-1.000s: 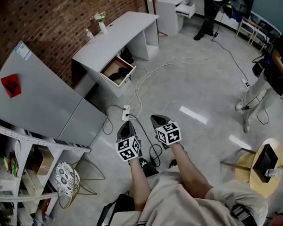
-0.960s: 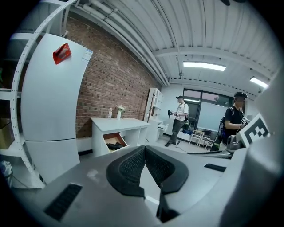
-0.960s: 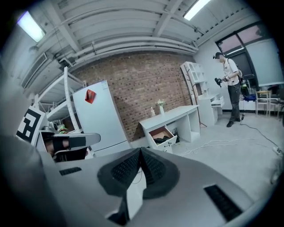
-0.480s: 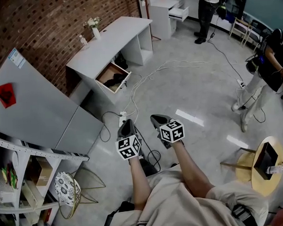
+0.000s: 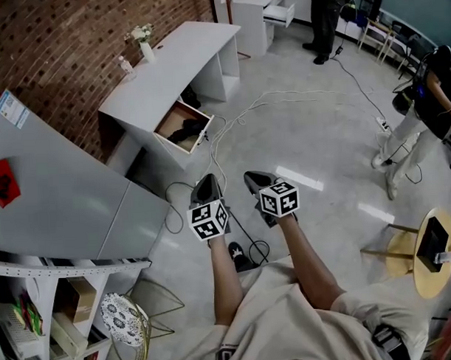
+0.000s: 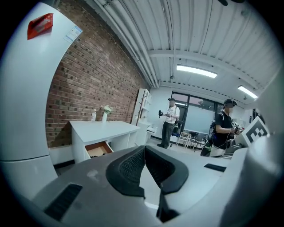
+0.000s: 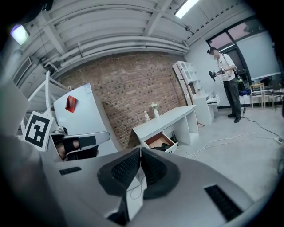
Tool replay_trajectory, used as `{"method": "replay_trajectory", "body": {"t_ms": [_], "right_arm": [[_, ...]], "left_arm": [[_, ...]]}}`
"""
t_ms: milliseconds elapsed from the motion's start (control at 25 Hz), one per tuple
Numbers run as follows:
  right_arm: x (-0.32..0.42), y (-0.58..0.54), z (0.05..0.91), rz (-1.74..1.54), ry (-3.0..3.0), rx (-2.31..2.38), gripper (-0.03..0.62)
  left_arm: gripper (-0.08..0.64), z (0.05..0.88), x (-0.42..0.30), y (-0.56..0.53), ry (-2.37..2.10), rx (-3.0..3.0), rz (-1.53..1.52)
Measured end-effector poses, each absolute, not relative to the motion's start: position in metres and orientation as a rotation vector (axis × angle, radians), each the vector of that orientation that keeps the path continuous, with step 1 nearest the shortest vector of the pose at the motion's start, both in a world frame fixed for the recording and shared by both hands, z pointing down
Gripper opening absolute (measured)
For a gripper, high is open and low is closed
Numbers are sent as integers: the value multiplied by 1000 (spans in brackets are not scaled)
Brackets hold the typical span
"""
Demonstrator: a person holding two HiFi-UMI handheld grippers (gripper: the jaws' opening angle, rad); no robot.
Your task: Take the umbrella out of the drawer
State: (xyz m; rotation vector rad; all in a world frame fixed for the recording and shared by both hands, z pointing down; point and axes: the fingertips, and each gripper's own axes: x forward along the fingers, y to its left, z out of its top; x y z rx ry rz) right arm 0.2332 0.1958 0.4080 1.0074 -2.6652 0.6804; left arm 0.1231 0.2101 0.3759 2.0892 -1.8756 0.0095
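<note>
Lying dark in the open drawer (image 5: pixel 170 118) of the white desk (image 5: pixel 170 63), the umbrella (image 5: pixel 185 131) is well apart from both pairs of jaws, as the left gripper (image 5: pixel 206 186) and right gripper (image 5: pixel 254 182) hover side by side out from that desk, each pressed together on nothing.
</note>
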Motion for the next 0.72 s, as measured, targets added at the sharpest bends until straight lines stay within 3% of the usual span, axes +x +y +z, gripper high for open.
{"method": "replay_trajectory", "body": {"t_ms": [720], "right_arm": [[150, 169, 429, 756, -2561, 1160, 69]], "left_arm": [[11, 398, 9, 179, -1775, 2085, -37]]}}
